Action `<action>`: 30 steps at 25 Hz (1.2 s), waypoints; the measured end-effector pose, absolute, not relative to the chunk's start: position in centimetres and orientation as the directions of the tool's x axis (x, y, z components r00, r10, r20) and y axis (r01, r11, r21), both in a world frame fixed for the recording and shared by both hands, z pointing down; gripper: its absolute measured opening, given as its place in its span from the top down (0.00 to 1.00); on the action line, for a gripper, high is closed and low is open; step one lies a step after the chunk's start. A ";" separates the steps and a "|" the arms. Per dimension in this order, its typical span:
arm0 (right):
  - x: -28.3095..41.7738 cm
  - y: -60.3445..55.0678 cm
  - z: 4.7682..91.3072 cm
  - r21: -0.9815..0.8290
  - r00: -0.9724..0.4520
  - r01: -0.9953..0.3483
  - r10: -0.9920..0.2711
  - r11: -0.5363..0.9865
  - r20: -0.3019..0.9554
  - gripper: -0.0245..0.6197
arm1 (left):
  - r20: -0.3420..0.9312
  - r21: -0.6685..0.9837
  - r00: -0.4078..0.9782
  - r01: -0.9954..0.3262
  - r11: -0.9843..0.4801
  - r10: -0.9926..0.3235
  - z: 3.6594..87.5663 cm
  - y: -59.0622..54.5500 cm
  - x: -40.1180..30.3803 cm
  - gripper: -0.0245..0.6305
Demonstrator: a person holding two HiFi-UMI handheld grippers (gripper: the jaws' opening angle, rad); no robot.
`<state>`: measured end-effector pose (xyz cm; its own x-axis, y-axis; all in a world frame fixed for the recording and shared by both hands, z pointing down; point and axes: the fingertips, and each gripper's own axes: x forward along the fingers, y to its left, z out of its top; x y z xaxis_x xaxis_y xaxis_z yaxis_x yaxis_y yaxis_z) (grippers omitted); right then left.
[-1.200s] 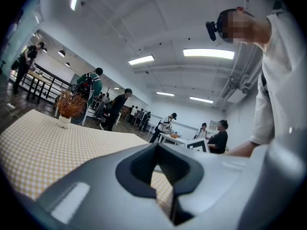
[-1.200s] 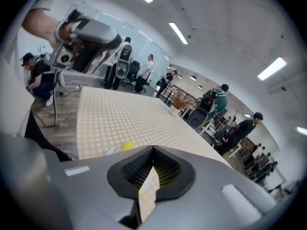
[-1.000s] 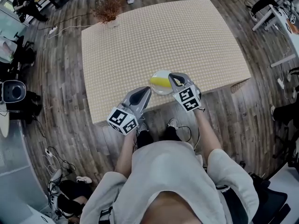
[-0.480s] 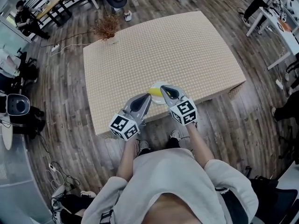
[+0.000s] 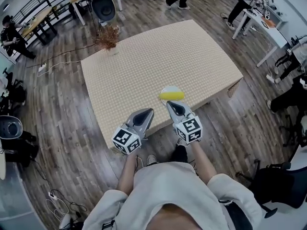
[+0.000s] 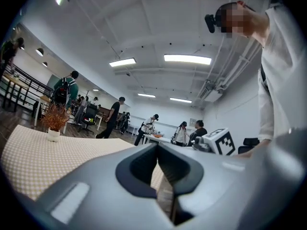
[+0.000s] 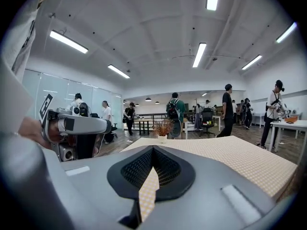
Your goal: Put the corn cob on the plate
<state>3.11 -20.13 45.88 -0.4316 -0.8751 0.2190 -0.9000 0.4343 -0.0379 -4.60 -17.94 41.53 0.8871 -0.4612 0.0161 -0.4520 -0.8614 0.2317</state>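
Observation:
The yellow corn cob (image 5: 171,95) lies on the small white plate (image 5: 165,88) near the front edge of the checkered table (image 5: 153,51). My right gripper (image 5: 169,103) is shut and empty, its tip just short of the plate on the near side. My left gripper (image 5: 149,111) hangs to its left over the table's front edge, also shut with nothing in it. In the left gripper view the jaws (image 6: 157,146) meet at their tips. The right gripper view shows that gripper's own tips (image 7: 153,148) closed, with the table beyond. Neither gripper view shows the corn or the plate.
A dried plant in a small pot (image 5: 108,36) stands at the table's far left corner. Office chairs (image 5: 102,5), desks (image 5: 268,23) and several people stand around on the wood floor. My legs and feet (image 5: 180,152) are just before the table edge.
Both grippers have drawn back from the plate toward me and risen a little. The right one no longer covers the plate, so the corn cob shows in full on it.

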 end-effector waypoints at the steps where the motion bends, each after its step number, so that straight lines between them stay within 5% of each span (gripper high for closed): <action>1: 2.2 -19.3 46.0 -0.039 -0.417 -0.907 -0.882 0.419 0.221 0.96 | 0.018 0.233 0.892 -0.443 -0.866 -0.451 41.6 -17.4 -5.5 0.95; 10: -1.0 -15.2 44.4 -0.028 -0.381 -0.922 -0.895 0.386 0.230 0.97 | -0.003 0.243 0.905 -0.413 -0.878 -0.426 40.1 -14.1 -8.3 0.95; 30: 4.4 -5.6 44.8 -0.045 -0.376 -0.926 -0.905 0.375 0.201 0.97 | 0.022 0.225 0.894 -0.441 -0.869 -0.448 41.1 -4.5 -3.4 0.95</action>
<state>4.39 -5.58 44.75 -0.3757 -0.9047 0.2009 -0.9261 0.3745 -0.0452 -3.35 -4.48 41.08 0.8939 -0.4477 0.0222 -0.4408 -0.8691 0.2246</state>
